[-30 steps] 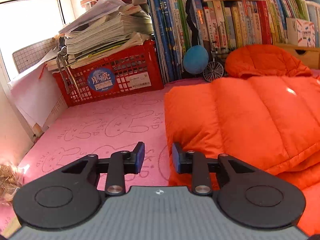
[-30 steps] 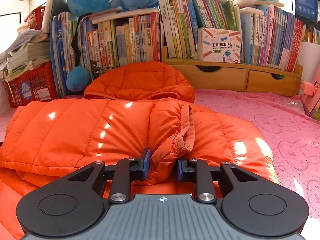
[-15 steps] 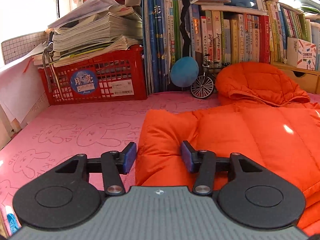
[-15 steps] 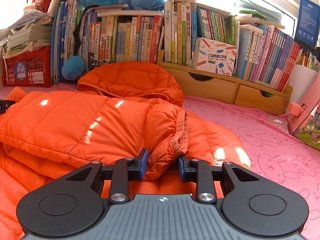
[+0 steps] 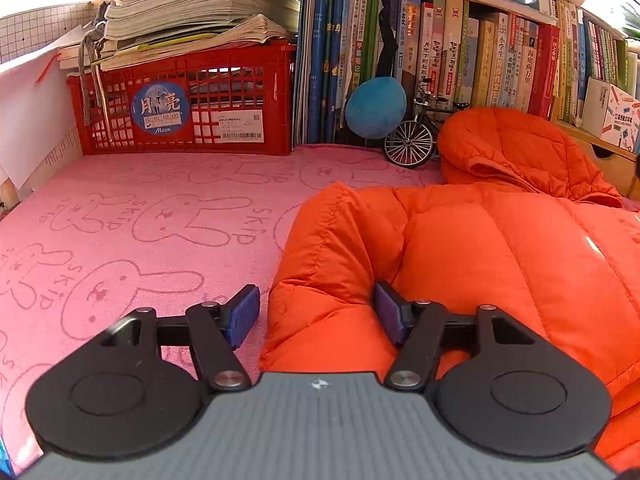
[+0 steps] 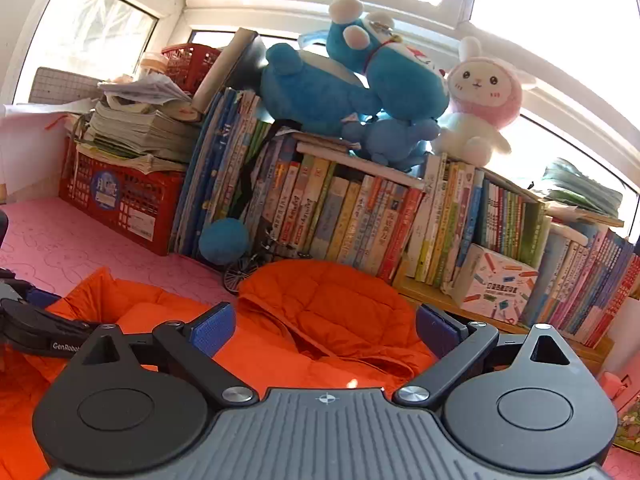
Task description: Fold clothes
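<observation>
**Orange jacket spread on the pink desk, both grippers letting go**

The pink rabbit-print cloth covering the desk (image 5: 152, 216) takes up most of what I see from the left side, running back to a wall of books. The row of upright books (image 6: 360, 216) stretches from about nine o'clock to three o'clock in the right wrist view, with paper stacks piled over a red crate (image 5: 184, 96) at ten o'clock in the left wrist view.

The orange puffer jacket (image 5: 500, 264) lies on the desk, filling the left view from three to five o'clock; its hood (image 6: 332, 300) sits at the far end, close to the books. On top of the books sit blue plush toys (image 6: 352, 80) with a pink-and-white plush rabbit (image 6: 480, 100) beside them at one o'clock.

The left hand-held gripper (image 5: 316, 316) straddles a bulging fold at the jacket's edge. Its jaws are opening; the fold sits between them, the right pad against the fabric, the left pad clear of it. The right hand-held gripper (image 6: 324, 328) is above the jacket, its jaws opening wide with nothing gripped, only the hood seen beyond them.

A blue ball-shaped plush (image 5: 374, 108) hangs against the books at twelve o'clock, touching a small model bicycle (image 5: 416, 136).
</observation>
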{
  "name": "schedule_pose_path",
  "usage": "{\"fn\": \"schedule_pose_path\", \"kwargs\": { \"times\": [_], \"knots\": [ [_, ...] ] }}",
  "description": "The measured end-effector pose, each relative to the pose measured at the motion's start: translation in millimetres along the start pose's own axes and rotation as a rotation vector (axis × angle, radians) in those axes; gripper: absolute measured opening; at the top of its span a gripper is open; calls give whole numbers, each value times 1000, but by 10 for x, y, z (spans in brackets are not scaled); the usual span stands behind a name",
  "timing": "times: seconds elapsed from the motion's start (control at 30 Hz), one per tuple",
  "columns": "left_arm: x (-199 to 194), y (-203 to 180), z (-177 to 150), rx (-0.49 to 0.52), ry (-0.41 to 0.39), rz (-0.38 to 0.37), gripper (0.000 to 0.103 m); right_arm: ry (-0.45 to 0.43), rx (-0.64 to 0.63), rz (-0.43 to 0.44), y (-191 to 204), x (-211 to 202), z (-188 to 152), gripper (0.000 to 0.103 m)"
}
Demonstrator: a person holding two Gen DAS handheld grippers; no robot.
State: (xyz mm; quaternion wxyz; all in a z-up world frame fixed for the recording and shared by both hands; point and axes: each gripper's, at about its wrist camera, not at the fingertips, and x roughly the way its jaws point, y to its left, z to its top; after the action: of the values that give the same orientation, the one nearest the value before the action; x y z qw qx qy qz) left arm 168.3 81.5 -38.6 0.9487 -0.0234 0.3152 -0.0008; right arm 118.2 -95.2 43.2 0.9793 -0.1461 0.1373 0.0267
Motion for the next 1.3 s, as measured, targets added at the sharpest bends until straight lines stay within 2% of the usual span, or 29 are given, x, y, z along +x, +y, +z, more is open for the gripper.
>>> {"fn": "schedule_pose_path", "kwargs": {
  "times": [0.1, 0.17, 0.27, 0.53, 0.67, 0.73, 0.87, 1.0, 1.17, 1.23, 1.3],
  "knots": [
    [8, 57, -5, -38, 7, 1, 68, 46, -54, 15, 296, 372, 55, 97],
    [7, 42, -8, -38, 7, 27, 71, 91, -171, -37, 452, 542, -44, 97],
    [4, 40, -9, -41, 6, 40, 72, 122, -291, -125, 449, 614, -316, 97],
    [2, 64, -9, -55, 2, 68, 76, 218, -279, -335, -312, 385, -793, 97],
    [3, 58, -10, -51, 0, 80, 78, 266, -221, -398, -715, 215, -981, 97],
    [5, 44, -9, -43, -1, 84, 80, 291, -154, -399, -916, 151, -1069, 101],
    [9, -33, -3, 3, -3, 105, 80, 372, 10, -311, -1159, 231, -1173, 102],
    [-188, -148, 41, 125, -60, 106, 73, 387, -24, -292, -1136, 121, -1025, 97],
    [-429, -356, 242, 119, -192, 90, 73, 192, -8, -196, -1040, -159, -592, 97],
    [-399, -500, 304, 130, -233, 124, 73, 128, -6, -153, -922, -111, -394, 100],
    [-286, -598, 309, 148, -229, 166, 73, 101, -1, -111, -800, 59, -261, 101]
  ]
}}
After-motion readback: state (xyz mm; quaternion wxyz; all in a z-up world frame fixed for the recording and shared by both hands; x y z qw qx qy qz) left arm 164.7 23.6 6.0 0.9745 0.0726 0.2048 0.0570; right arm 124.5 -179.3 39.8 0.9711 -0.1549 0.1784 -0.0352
